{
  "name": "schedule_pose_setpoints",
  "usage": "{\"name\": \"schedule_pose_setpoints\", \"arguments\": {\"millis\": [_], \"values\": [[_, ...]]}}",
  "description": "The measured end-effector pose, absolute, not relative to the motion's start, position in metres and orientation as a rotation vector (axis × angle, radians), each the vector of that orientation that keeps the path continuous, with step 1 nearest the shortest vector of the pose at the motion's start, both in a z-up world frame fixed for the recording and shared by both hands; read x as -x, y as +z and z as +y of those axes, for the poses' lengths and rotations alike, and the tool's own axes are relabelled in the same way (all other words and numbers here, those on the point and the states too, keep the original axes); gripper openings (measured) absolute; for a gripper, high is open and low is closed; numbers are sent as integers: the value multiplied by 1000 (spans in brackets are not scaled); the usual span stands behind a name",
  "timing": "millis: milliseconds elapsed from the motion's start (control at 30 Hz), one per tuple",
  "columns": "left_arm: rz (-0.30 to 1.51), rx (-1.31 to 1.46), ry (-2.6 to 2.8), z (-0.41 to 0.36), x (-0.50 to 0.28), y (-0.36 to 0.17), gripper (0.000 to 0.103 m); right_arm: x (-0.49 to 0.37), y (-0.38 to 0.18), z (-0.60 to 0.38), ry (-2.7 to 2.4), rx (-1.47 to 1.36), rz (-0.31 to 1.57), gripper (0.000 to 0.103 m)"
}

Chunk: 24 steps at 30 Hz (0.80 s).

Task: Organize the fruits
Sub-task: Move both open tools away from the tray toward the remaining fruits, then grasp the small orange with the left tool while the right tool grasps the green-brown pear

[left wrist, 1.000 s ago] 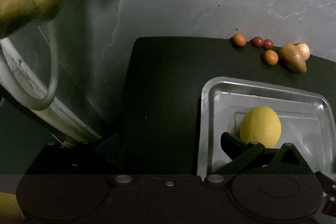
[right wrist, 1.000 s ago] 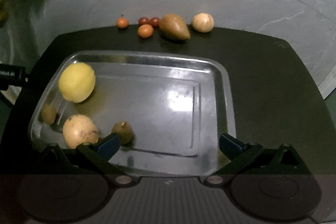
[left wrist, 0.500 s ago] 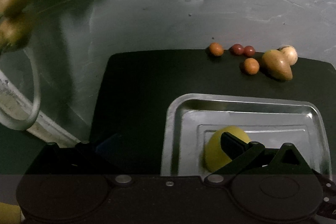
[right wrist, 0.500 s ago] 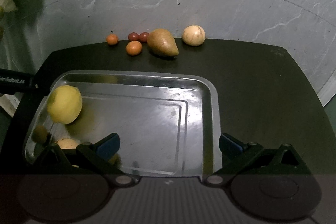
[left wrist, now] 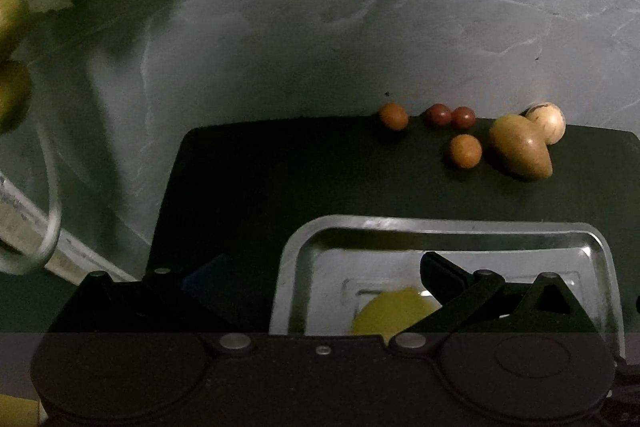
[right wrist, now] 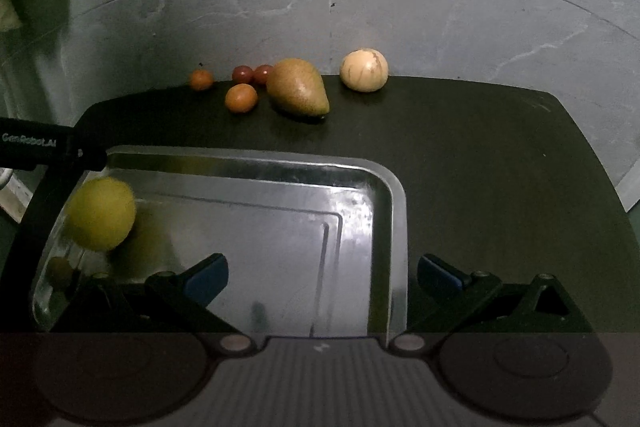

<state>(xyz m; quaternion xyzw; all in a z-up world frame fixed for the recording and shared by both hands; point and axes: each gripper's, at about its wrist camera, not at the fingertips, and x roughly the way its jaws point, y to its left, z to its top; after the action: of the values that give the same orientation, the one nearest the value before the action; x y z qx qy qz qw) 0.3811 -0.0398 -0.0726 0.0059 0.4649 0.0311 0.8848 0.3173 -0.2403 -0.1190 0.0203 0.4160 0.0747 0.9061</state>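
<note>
Left gripper: jaws wide, nothing between them, sitting over the left end of the metal tray. Right gripper: also wide and empty, above the tray's near edge, right fingertip just past the tray's right rim.

Tray sits on a black mat near its front-left area; mat lies on a grey marbled surface.

In the tray: yellow lemon at the left end, close to the left rim, blurred. A smaller brownish fruit sits in the near-left corner, dim, can't tell what kind. The rest of the tray floor is bare metal with glare.

On the mat, along its far edge, well apart from the tray:
- pear, lying on its side, narrow end pointing right
- pale round fruit right of the pear, clear gap in right wrist view
- orange fruit just left of the pear
- two red cherry tomatoes touching each other, behind the orange one
- second small orange fruit furthest left

Left gripper body shows at the left edge of the right wrist view, above the tray's far-left corner.
</note>
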Motion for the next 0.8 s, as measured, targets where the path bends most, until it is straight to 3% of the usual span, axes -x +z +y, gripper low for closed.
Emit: {"name": "schedule_pose_setpoints", "arguments": {"millis": [800], "values": [[908, -94, -64, -103, -460, -87, 102, -404, -118, -244, 296, 76, 727, 103]]}}
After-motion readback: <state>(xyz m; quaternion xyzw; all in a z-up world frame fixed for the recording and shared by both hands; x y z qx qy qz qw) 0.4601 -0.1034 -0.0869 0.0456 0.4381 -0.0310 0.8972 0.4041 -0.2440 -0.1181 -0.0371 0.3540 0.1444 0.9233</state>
